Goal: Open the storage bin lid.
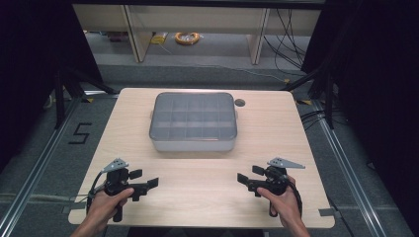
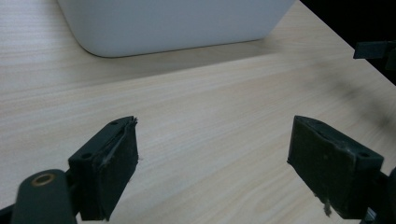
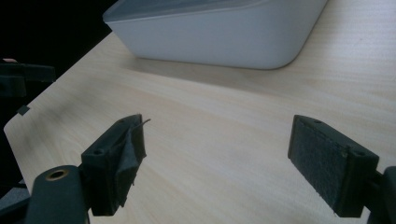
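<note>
**Two grippers wait short of a lidded box**

Pale wood covers the table (image 1: 276,128), which stands on a grey floor between dark curtains, with shelf legs, loose cables and an orange coil (image 1: 187,37) on the floor behind it. A round hole (image 1: 240,102) sits in the table top near its far edge, just to the right of the box.

At the middle of the far half lies the box (image 1: 193,122), a shallow white tray with rounded corners under a clear grey lid; through the lid a grid of small compartments shows. What they hold cannot be told.

On the near half, well apart from the box, the left gripper (image 1: 152,183) is held in the left hand (image 1: 111,200) near the left corner, its jaws pointing inward toward the table's middle. They stand wide, with nothing between them; in the left gripper view bare wood lies between the pads (image 2: 119,163), and the box's white wall (image 2: 177,23) runs across the top, ahead of them.

Opposite, the right gripper (image 1: 243,178) is held in the right hand (image 1: 281,203) near the right corner, pointing inward toward the left one. Its jaws are likewise spread and empty. In the right gripper view the pads (image 3: 327,161) frame bare wood, the box's corner (image 3: 219,35) rises ahead, and the other gripper's black parts show at the left edge.

Neither gripper touches the box or each other.
</note>
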`<state>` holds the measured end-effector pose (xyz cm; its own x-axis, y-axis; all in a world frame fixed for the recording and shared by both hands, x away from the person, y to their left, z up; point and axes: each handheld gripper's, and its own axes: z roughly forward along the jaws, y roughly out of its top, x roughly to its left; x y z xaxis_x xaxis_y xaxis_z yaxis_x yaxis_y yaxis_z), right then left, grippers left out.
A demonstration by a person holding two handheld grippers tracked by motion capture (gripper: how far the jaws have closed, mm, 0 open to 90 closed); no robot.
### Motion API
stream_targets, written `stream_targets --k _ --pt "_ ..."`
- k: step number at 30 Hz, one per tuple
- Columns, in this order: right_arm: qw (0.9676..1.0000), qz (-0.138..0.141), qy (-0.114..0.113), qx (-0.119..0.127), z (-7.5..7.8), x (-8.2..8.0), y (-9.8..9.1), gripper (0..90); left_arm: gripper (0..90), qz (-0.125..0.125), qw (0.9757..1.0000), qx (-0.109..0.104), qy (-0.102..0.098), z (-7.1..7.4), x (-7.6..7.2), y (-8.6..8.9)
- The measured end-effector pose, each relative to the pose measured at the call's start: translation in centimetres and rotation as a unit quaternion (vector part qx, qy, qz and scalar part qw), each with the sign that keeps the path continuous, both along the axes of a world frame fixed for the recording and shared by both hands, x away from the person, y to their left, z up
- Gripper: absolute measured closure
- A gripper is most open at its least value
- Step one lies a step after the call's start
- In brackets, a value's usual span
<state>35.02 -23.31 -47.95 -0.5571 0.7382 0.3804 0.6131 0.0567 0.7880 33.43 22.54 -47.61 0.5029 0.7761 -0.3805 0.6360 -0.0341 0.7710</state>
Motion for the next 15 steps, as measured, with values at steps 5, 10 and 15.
stream_targets --k 5,10,15 --pt "0.9999 -0.004 0.002 0.010 0.5 1.7 0.3 20.0 15.2 0.012 0.9999 0.000 0.001 0.4 1.5 0.1" --pt "0.9999 -0.003 0.002 0.016 1.0 3.5 0.8 20.5 15.2 0.019 0.9998 -0.006 0.000 0.6 3.0 -0.2" --pt "0.9999 0.001 0.003 0.011 1.3 4.9 1.5 21.4 15.2 0.010 0.9999 -0.012 0.005 1.0 4.3 -0.2"
